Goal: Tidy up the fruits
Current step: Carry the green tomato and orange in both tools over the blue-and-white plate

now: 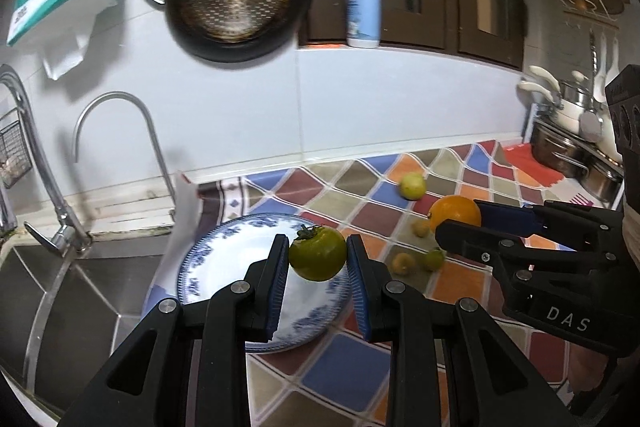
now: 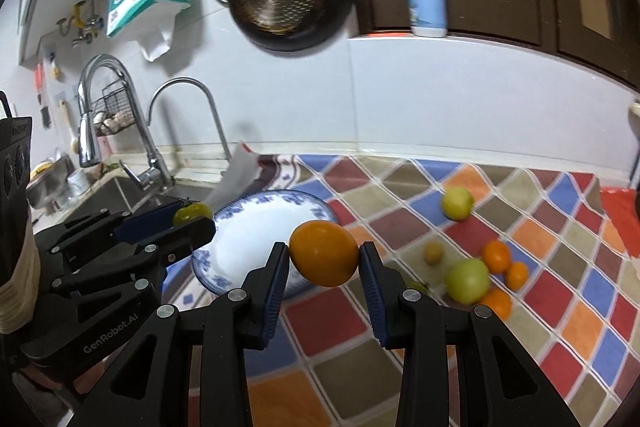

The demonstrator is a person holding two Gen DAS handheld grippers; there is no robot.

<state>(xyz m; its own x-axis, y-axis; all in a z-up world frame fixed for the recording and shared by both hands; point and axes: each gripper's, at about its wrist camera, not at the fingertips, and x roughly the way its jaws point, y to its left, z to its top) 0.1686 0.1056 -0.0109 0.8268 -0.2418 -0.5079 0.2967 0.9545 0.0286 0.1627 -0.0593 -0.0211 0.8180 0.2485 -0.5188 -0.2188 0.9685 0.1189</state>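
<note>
While left gripper (image 1: 318, 259) clamps green tomato (image 1: 318, 254) — stem up-left — right gripper (image 2: 324, 263) pinches orange (image 2: 324, 253).

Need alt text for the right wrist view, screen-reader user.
The right gripper holds an orange fruit over a checked cloth, near an empty blue-and-white plate. At left, the left gripper grips a green fruit; more fruits lie loose at right.

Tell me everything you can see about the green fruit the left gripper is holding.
The round, glossy olive-green fruit has a dark, dried leafy stem cap on top. It is whole and smooth, and looks like an unripe tomato or persimmon. The left gripper clamps it between blue ribbed pads, in the air above the blue-and-white patterned plate.
</note>
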